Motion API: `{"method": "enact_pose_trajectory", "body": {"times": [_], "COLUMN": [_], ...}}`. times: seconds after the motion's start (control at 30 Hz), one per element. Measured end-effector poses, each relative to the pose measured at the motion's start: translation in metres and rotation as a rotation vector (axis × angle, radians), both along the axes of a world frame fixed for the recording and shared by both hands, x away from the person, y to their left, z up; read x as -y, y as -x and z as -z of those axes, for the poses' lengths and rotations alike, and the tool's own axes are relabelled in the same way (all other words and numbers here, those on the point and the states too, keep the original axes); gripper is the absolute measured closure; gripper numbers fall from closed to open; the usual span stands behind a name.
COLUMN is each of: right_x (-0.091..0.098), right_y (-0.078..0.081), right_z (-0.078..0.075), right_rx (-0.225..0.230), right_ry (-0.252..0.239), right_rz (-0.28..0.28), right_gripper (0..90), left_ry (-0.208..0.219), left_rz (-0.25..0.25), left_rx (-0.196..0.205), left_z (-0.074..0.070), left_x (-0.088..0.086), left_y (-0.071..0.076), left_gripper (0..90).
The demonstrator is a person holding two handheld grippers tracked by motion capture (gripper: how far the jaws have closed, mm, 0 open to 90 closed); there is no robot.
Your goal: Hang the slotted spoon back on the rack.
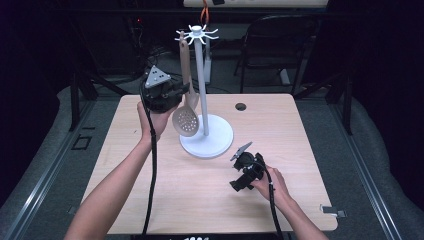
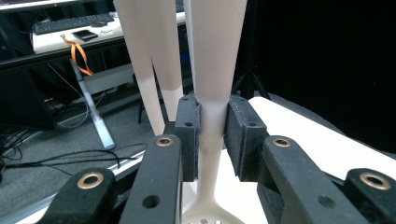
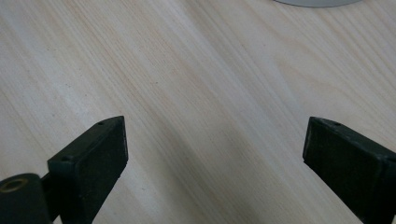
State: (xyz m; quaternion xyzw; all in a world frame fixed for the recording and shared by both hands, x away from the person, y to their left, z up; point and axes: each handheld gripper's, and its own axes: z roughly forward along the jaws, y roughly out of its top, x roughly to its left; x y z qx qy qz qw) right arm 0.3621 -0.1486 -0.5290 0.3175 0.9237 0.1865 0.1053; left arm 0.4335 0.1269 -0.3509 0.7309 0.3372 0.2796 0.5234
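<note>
Pale wood table (image 1: 150, 200) in a dark room. Left gripper (image 2: 212, 140): pads (image 2: 189, 140) pinch the handle of a beige slotted spoon (image 1: 186, 117), which hangs from a top hook of the white rack (image 1: 202, 75) (bowl just above the round base). Right gripper (image 3: 215, 149): jaws spread wide, nothing between them, low over bare wood near the base, well apart from the spoon.

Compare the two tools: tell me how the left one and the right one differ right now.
The left tool is shut on the slotted spoon; the right tool is open with nothing between its jaws. In the high view the left tool is raised beside the white rack, while the right tool sits low over the table. Both are black, hand-held and trail a cable.
</note>
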Motion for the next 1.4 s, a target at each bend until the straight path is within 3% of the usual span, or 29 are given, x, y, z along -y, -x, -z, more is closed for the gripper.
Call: {"method": "enact_pose_trajectory", "body": {"times": [0.43, 0.8, 0.9, 1.07, 1.4], "right_x": [0.0, 0.0, 0.0, 0.001, 0.0], "right_y": [0.0, 0.0, 0.0, 0.001, 0.001], "right_z": [0.0, 0.0, 0.001, -0.001, 0.0], "right_rx": [-0.005, -0.006, -0.004, 0.002, -0.004], "right_ry": [-0.003, -0.003, -0.013, -0.002, -0.017], "right_rz": [-0.001, -0.002, 0.003, -0.001, 0.003], "right_gripper": [6.3, 6.3, 6.3, 6.3, 6.3], "left_ry": [-0.026, -0.027, -0.027, -0.023, -0.155], "left_rz": [-0.029, -0.046, -0.049, -0.058, -0.053], "left_rx": [-0.038, -0.027, -0.022, -0.02, -0.056], "left_z": [0.004, 0.004, 0.003, 0.005, 0.023], "left_x": [0.01, 0.015, 0.014, 0.009, -0.012], "left_y": [-0.012, -0.015, -0.012, -0.002, 0.027], "left_gripper": [75.6, 71.9, 66.3, 48.3, 20.3]}}
